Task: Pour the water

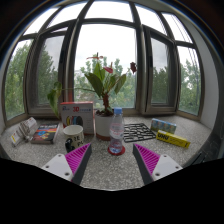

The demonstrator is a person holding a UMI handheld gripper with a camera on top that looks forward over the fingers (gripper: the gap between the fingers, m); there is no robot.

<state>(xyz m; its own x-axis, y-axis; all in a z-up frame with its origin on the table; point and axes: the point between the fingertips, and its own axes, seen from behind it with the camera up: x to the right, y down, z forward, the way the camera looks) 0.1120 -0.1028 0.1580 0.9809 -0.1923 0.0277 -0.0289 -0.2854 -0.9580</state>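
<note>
The fingers (113, 158) are open wide and hold nothing. A small water bottle (116, 132) stands on the counter (110, 170) just ahead of them, in the middle of the gap. To its left sit a white cup (73, 133) and a box (77, 114). Behind it is a potted plant (106, 95). A yellow box (172, 139) lies far right.

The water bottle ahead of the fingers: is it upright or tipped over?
Upright. The water bottle stands on the countertop, cap at the top, just beyond the open hand-held gripper.
</note>
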